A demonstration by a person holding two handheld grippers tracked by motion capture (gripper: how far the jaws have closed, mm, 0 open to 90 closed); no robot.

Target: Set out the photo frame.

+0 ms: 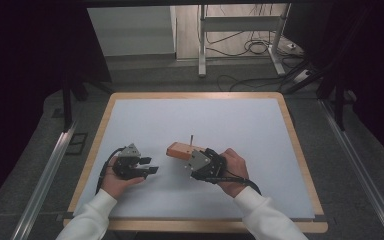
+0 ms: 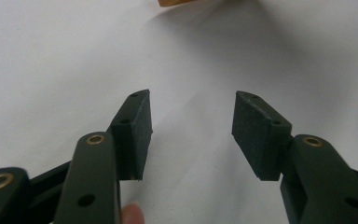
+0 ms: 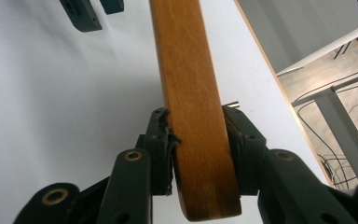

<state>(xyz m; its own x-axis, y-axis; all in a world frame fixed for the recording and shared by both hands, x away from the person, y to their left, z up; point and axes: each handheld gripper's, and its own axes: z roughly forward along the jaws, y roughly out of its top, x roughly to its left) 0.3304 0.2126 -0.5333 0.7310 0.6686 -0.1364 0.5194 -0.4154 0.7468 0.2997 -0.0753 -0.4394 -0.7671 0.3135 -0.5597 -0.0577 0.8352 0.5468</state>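
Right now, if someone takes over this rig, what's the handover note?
Right claw: shut on the wooden block, pads pressing both long sides; a thin metal pin sticks up from the block.
Left claw: open, nothing between the pads, low over the white table, facing the block's free end.
Done: block gripped.
Left: probably bring the left claw onto the free end; what the job wants after that can't be told.

white sleeves [image 1: 92, 217], black grippers, seemingly brass rivets [image 3: 133, 155]
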